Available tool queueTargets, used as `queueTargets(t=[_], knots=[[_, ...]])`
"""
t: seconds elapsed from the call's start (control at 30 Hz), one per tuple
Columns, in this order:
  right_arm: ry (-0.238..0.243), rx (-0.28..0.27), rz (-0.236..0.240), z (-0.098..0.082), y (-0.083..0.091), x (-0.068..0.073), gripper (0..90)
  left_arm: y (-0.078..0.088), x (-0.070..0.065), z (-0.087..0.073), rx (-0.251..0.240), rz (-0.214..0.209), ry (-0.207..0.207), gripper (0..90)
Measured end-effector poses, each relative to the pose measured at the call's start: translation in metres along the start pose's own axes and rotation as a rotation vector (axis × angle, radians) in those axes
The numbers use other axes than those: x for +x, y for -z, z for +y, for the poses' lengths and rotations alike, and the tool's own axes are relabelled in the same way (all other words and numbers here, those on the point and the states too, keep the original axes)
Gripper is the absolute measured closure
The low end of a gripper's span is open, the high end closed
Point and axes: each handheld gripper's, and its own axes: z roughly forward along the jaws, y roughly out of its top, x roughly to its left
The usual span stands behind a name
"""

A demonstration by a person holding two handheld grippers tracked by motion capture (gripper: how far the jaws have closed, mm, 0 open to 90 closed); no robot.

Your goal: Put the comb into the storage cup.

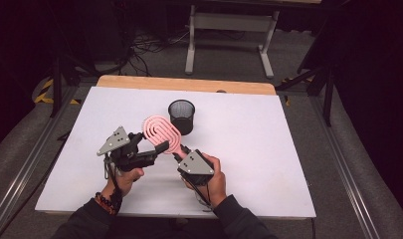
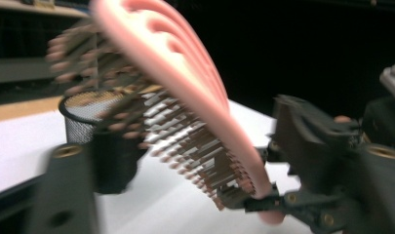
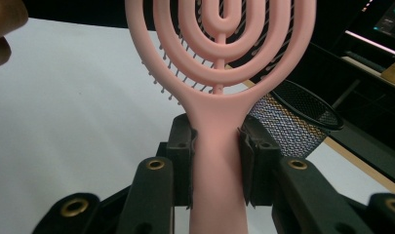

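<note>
1. Hairbrush [image 3: 219, 63] first: pink plastic, a flat oval head cut into nested loops with a bristle field on one face, tapering into a smooth handle. It is off the counter [image 1: 268, 164], tilted up and away from me, its head near the mesh cup [image 1: 181, 116].

2. My right hand-held gripper [image 1: 181, 151] is clamped on the handle; in the right gripper view the two pads pinch it from either side, just below where the neck widens. I'd say the low grip is deliberate, since it leaves the whole head free to steer.

3. My left hand-held gripper [image 1: 161, 148] sits at about half width at the head's lower edge. In the high view its tips look to be at the rim of the head (the left gripper view is blurred, so I cannot tell whether a pad actually presses on the plastic). I read it as steadying or re-aiming the brush.

4. The cup is black wire mesh, round, open-topped and upright on the white counter, beyond the brush. Judging by the aim, the brush is meant to go in it.

5. Bristles look stiff with rounded pale tips, set in rows, likely to snag on mesh.
</note>
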Motion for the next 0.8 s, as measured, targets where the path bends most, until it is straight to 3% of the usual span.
queueTargets(t=[0.1,0.33,0.53,0.7,0.8], knots=[[0.012,-0.007,-0.026,0.001,0.0,0.004,69.7,0.0,-0.001,0.002,-0.016,0.013,0.004,43.3],[0.041,-0.007,-0.078,0.002,0.0,0.009,69.2,-0.003,-0.003,0.003,-0.042,-0.017,0.021,49.8],[0.032,-0.017,-0.064,0.004,0.001,0.009,67.6,-0.003,-0.005,0.006,-0.068,-0.086,-0.006,61.0],[0.013,-0.024,-0.048,0.005,0.001,0.009,60.7,-0.006,-0.009,0.011,-0.06,-0.087,-0.049,62.6],[0.0,-0.036,-0.025,0.007,0.004,0.009,58.0,-0.004,-0.005,0.013,-0.055,-0.079,-0.05,63.4]])
